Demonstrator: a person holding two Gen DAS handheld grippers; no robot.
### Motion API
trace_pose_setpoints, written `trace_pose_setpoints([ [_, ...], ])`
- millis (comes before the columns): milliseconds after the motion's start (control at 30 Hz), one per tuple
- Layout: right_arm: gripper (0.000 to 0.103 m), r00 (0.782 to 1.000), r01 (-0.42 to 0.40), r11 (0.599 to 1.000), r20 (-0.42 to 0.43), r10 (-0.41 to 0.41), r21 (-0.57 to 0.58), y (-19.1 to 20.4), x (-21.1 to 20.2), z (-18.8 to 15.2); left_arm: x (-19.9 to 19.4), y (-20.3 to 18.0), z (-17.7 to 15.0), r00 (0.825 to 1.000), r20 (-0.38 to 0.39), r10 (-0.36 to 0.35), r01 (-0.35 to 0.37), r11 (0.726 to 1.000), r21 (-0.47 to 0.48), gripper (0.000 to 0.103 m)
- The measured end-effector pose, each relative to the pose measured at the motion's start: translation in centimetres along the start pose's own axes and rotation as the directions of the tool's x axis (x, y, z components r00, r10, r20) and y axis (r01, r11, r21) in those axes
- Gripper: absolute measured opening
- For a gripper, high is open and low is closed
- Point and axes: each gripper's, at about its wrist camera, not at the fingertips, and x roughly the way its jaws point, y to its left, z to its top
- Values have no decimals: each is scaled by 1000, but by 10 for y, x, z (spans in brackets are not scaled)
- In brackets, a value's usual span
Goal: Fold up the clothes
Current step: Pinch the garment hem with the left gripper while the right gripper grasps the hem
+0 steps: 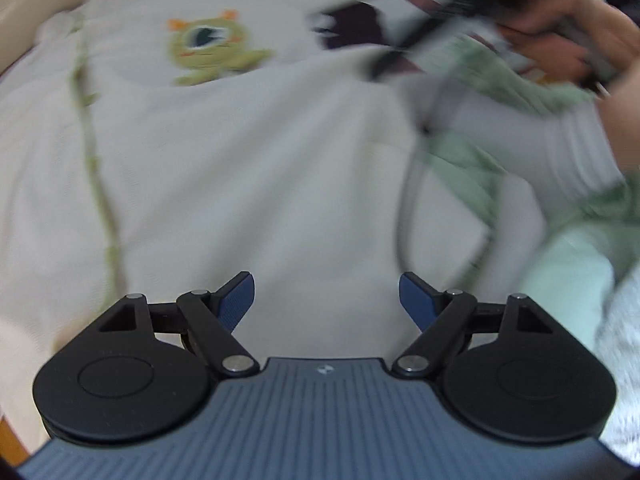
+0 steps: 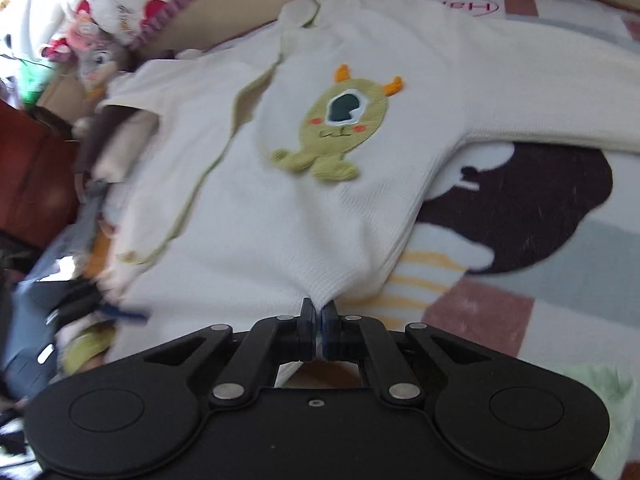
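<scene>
Hem of cream knit sweater with green one-eyed monster patch (image 2: 304,216) is being pinched by clenched right gripper (image 2: 319,312) for folding, while left gripper (image 1: 327,300) is being held released above the sweater's body, nothing between its jaws

We read only pink lettering, upside down, perhaps "Hap", on the blanket (image 2: 560,240) at one o'clock; a small unreadable logo marks the left gripper (image 1: 327,294).

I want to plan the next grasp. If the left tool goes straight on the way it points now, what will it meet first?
Most likely the cream sweater: the open left tool has only its plain knit ahead, below the green monster patch. Blur hides the gap.
</scene>
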Motion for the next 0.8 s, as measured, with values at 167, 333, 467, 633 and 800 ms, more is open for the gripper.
trace_pose_setpoints([
  [167,5,999,21,1000,39,-21,-3,1,15,20,20,-6,3,999,-38,-19,20,1000,15,83],
  [333,5,998,27,1000,50,-26,-12,0,19,37,17,16,4,1000,-12,2,-3,995,-98,54],
  [467,14,1000,18,999,23,-19,27,-6,15,37,2,44,5,999,52,-7,19,968,-249,14],
  [633,46,992,-117,990,-30,120,79,-2,-5,17,-19,56,4,987,155,-45,94,939,-330,14],
  [800,50,966,-154,969,-177,189,191,-4,4,-8,-17,43,4,988,123,-92,124,950,-287,27],
])
